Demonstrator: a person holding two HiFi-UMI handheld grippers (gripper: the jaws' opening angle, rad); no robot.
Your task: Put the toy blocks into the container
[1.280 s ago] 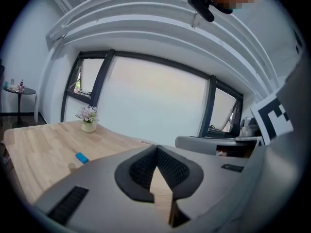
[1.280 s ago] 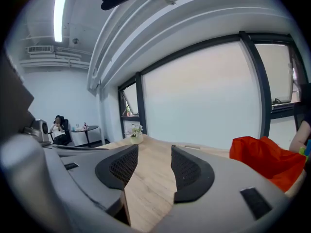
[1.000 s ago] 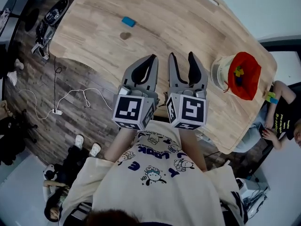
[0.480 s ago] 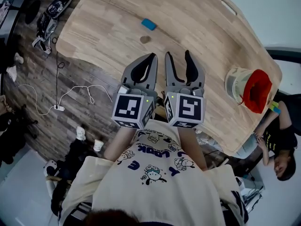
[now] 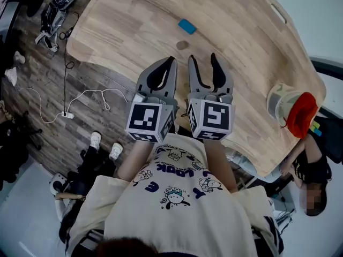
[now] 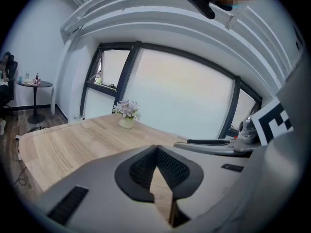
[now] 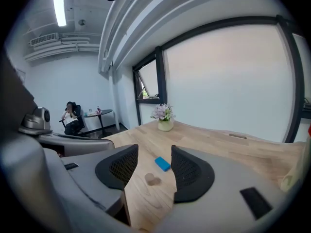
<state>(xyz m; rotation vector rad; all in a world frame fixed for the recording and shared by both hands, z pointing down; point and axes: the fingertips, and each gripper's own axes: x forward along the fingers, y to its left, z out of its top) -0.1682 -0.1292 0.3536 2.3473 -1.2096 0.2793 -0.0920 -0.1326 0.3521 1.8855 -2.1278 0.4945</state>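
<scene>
At the near edge of the worktop [image 5: 134,20], the left tool [image 5: 171,62] has its jaws brought tip to tip, with nothing caught between the meshed pads [image 6: 167,166]. Just beside it, the right tool [image 5: 203,59] has its jaws spread well apart and empty; only bare wood shows in the gap. Both tools point forward and slightly down across the worktop, side by side, marker cubes toward the person.

Framed between the right tool's jaws, farther along the wood, lie a small brown spot [image 7: 152,179] and, beyond it, a blue toy block [image 7: 163,163]. In the head view the blue toy block [image 5: 187,26] sits alone near the middle of the worktop, well apart from both tools, with the brown spot [image 5: 182,45] just on its near side.

The container [image 5: 292,111], cream outside with a red lining, stands at the worktop's right edge, far from the block. A vase of flowers [image 6: 127,114] stands at the far end. A seated person [image 5: 311,170] is beside the container, and cables [image 5: 80,103] trail over the floor.
</scene>
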